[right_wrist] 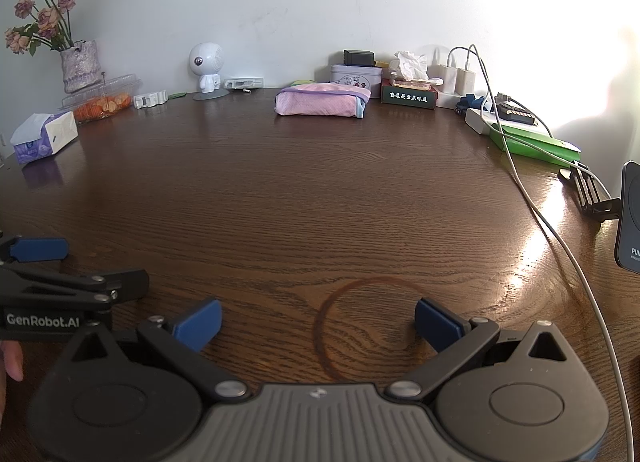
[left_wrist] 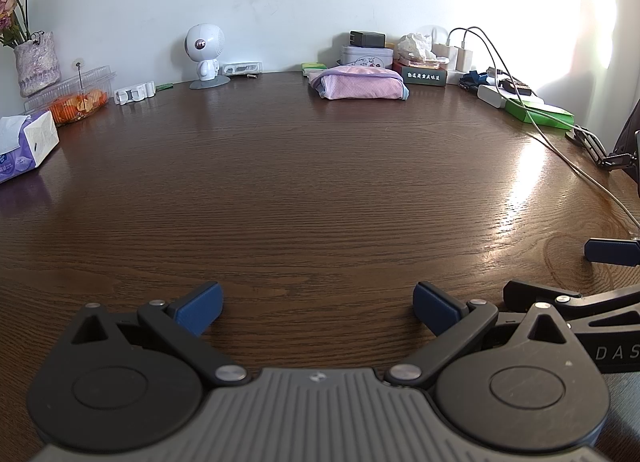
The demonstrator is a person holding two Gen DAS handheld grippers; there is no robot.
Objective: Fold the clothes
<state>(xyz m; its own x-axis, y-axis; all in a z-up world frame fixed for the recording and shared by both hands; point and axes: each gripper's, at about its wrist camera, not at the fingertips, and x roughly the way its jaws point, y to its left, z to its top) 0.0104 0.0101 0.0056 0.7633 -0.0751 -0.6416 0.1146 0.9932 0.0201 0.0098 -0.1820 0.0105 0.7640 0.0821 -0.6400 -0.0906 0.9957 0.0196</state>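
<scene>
- folded pink garment (left_wrist: pixel 362 83) lies in a neat soft rectangle at the far edge of the dark wood-grain counter (left_wrist: pixel 304 190), beside a tin; judged finished or nearly so.
- left claw (left_wrist: pixel 318 308) and right claw (right_wrist: pixel 318 322) hang low over the bare near counter, blue pads spread apart, gripping nothing.

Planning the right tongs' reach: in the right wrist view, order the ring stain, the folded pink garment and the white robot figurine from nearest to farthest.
1. Ring stain: on the table between the open right tongs.
2. Folded pink garment: far across the table, centre.
3. White robot figurine: by the wall, left of the garment, slightly farther.
</scene>
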